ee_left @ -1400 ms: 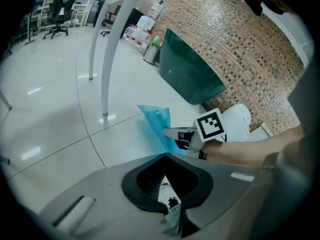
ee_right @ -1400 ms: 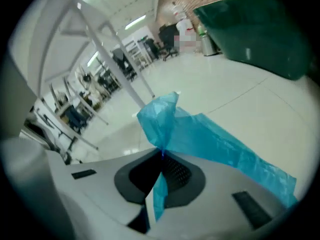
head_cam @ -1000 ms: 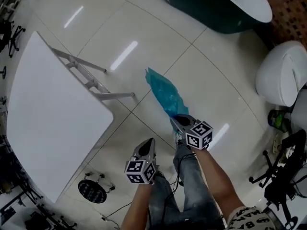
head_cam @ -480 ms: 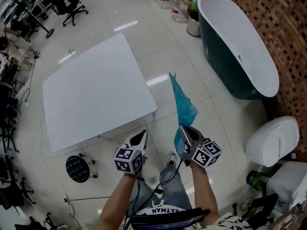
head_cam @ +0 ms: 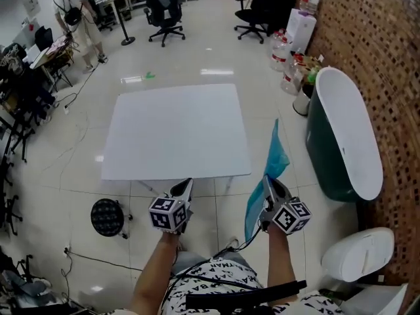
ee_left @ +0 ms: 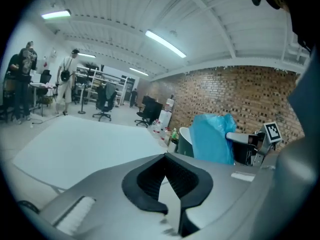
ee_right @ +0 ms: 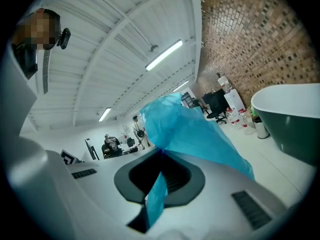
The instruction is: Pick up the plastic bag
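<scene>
The blue plastic bag hangs in the air, pinched between the jaws of my right gripper, which is shut on it. In the right gripper view the bag billows up over the jaws and a strip of it runs down through the closed pads. From the left gripper view the bag shows at the right. My left gripper is shut with nothing in it, held level beside the right one, just in front of the white table.
A dark green bathtub stands at the right along a brick wall. A white toilet is at lower right. A round black stool sits on the floor at lower left. Office chairs and people stand far back.
The head view has swung round: the table now lies straight ahead and the bathtub at the right. The bag stays in my right gripper, lifted higher.
</scene>
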Demonstrator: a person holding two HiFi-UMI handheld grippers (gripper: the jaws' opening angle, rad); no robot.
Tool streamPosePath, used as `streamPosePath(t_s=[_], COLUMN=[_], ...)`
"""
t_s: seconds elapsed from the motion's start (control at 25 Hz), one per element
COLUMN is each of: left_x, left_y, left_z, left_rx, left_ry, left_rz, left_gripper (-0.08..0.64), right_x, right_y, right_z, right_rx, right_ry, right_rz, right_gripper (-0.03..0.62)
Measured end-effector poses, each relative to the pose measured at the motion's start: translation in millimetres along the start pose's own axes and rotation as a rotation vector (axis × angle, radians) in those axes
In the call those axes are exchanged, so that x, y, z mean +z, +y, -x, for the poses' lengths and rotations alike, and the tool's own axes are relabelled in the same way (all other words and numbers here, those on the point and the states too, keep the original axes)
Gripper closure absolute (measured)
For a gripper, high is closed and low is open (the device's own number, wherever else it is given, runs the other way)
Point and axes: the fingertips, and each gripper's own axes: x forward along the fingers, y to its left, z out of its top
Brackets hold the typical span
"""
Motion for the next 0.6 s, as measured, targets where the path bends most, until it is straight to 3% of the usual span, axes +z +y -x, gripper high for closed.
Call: streamPosePath(t_s=[0.2, 0.4, 0.6], left_x=[28.8, 39.0, 45.9], left_y=[48.5, 81.2, 103.7], left_z=[52.7, 83.8, 93.4], left_rx=[0.062, 0.071, 0.082], left_ry=[-0.090, -0.096, -0.095], left_rz=[0.022, 0.005, -0.024], left_gripper=[0.560, 0.560, 0.560], right_x=[9.1, 15.2, 4.2], right_y=[39.4, 78.0, 105.9], right_z=[-15.9, -30.6, -54.1], right_rx=[-0.029, -0.027, -0.002], right_ry=[-0.009, -0.080, -0.068], right_rz=[0.082, 0.053, 0.063], right_gripper=[0.591, 0.591, 0.591])
